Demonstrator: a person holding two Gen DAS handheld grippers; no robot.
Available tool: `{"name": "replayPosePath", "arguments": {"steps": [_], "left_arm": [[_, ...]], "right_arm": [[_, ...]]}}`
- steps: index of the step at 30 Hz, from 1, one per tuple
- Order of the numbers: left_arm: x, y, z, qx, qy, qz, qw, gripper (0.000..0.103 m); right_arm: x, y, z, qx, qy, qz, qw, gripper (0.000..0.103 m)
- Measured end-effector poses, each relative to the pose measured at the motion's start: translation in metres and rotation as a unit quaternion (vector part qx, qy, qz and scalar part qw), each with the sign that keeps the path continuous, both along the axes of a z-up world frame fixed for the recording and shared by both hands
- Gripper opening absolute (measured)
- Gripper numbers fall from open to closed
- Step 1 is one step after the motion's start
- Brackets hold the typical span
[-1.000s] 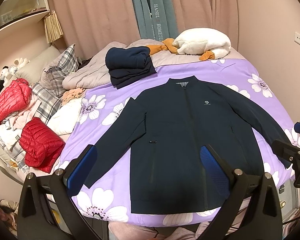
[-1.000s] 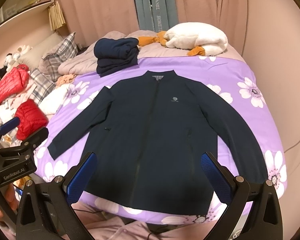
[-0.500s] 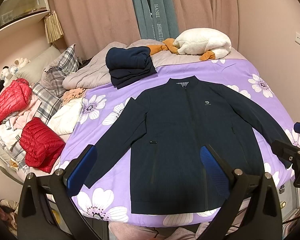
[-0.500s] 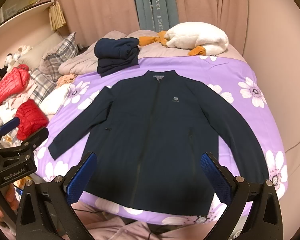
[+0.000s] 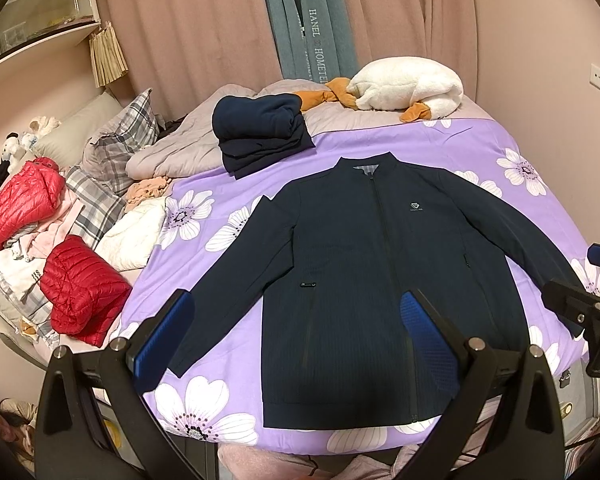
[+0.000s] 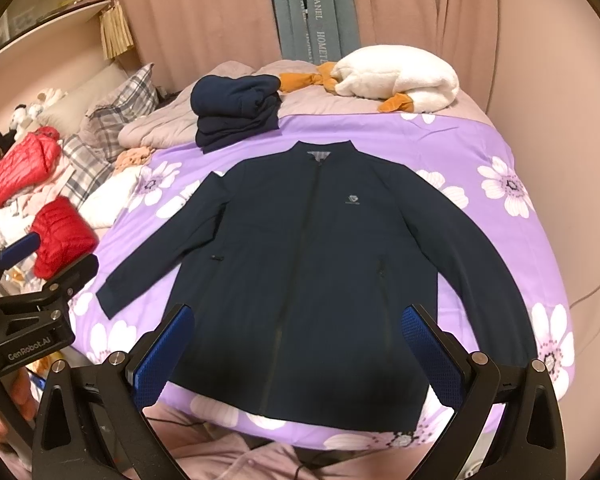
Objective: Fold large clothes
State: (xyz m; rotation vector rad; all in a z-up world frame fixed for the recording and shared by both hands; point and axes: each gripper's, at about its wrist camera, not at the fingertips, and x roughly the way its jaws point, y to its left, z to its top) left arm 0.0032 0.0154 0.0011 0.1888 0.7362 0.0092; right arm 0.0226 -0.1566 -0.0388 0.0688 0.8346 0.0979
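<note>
The navy jacket (image 5: pixel 363 272) is seen spread flat on the purple floral bedspread (image 5: pixel 479 140) ahead of and below the left gripper (image 5: pixel 296 332) and right gripper (image 6: pixel 296 344), both held wide apart and empty.

Navy jacket (image 5: pixel 363 264), purple white-flowered bedspread (image 5: pixel 495 148), red puffer jackets (image 5: pixel 82 292), pink curtains (image 5: pixel 188 28)

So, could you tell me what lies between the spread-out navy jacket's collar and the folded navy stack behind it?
Only bare purple floral bedspread: a narrow strip separates the jacket from the folded navy stack. Both wrist views show it.
</note>
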Motion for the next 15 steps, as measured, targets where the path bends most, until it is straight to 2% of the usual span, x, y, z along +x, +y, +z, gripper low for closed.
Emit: {"name": "replayPosePath", "arguments": {"steps": [15], "left_arm": [[0.0002, -0.0003, -0.0020, 0.003, 0.003, -0.002, 1.0000, 0.103]], "right_arm": [[0.0005, 0.0000, 0.0003, 0.001, 0.001, -0.001, 1.000, 0.103]]}}
